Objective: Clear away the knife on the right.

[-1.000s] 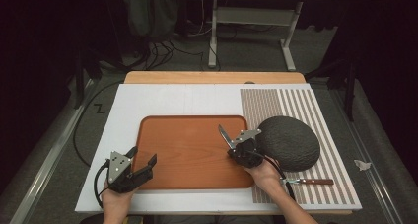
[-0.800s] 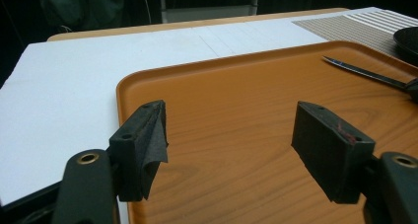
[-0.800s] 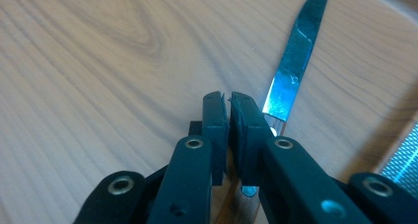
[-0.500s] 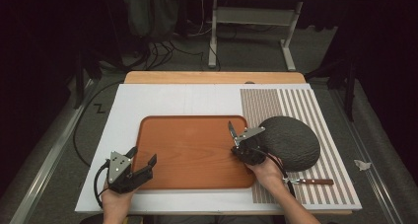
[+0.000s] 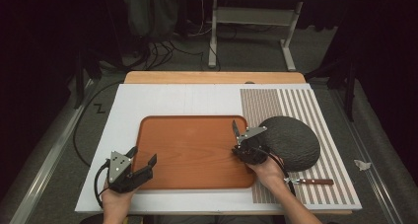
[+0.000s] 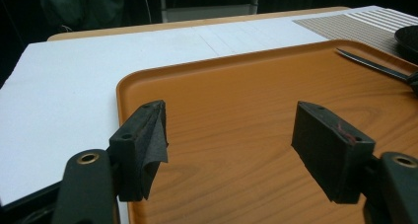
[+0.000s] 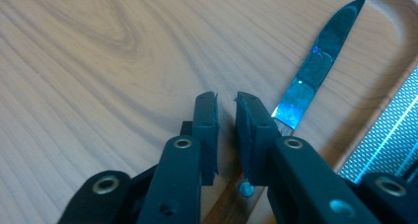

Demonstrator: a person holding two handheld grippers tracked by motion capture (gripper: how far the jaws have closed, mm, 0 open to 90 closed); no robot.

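Right gripper point(image 7: 226, 103), jaws just parting, releases wooden-handled knife point(image 7: 315, 66) with shiny steel blade.

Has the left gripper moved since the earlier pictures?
No. The left gripper stays over the near left corner of the tray, as before.

Tray point(image 7: 98, 46) — smooth wood-grain finish; knife point(image 7: 320, 66) blade — glossy metal; mat point(image 5: 296, 105) — striped, woven-looking.
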